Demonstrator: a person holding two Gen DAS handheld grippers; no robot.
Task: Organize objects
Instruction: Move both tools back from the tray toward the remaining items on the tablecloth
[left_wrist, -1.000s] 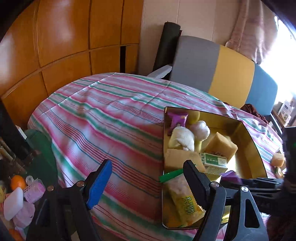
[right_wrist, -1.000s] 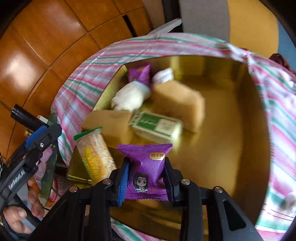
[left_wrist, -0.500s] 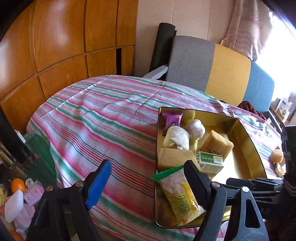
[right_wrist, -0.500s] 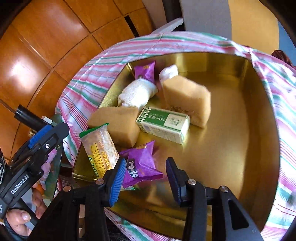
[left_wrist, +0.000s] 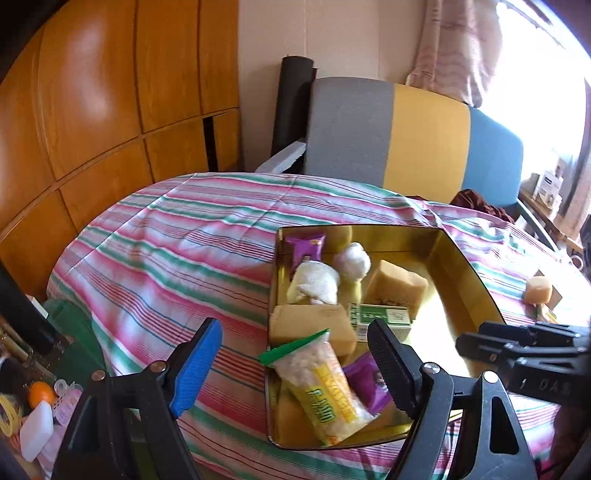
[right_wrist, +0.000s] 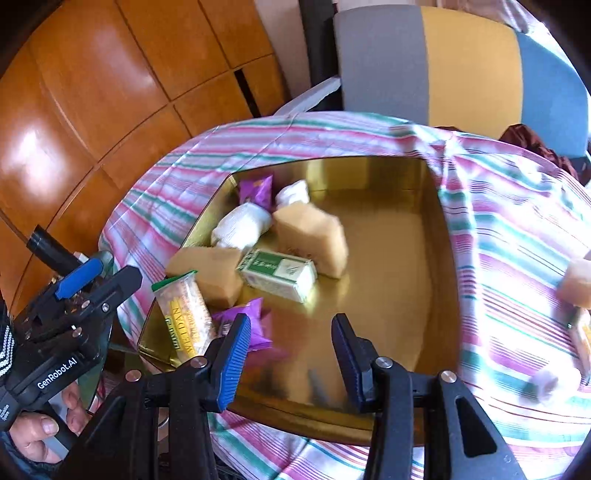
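Right wrist — right gripper (right_wrist: 291, 350) wide, empty | left gripper (left_wrist: 291, 363) wide, empty | tray (right_wrist: 432, 192) right half bare

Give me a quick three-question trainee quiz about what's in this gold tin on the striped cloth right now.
1. True or false: the right gripper is open and empty.
2. How many purple snack packets lie in the gold metal tin?
3. Which item touches the green-and-white carton: A) orange ball, B) tan sponge-like block, C) black roll?

Key: 1. true. 2. two: purple packets and. 3. B.
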